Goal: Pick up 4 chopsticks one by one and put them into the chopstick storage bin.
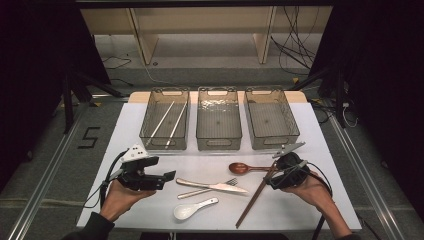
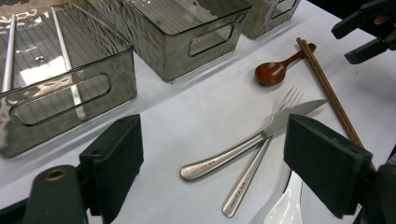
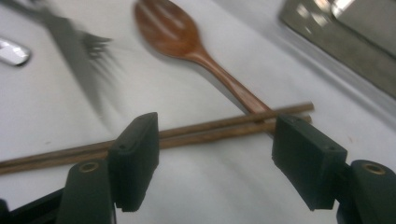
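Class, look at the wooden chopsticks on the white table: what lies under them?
The handle end of the brown wooden spoon lies under the pair of brown wooden chopsticks, which cross over it. The handle's very tip is covered by them and by a jaw in the right gripper view.

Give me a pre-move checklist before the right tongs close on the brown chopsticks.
1. Right tongs open: ok, both pads stand apart with nothing pressed between them.
2. Brown chopsticks lined up with the gap: ok, in the right gripper view they run across just beyond the pads.
3. Chopsticks free of other things: not ok, they lie across the wooden spoon handle.
4. Pair together: ok, both sticks lie side by side.
5. Left tongs out of the way: ok, open and over by the knife and fork.
6. Left bin state: ok, it already holds two pale chopsticks; whether it is the right bin for the brown pair, cannot tell.
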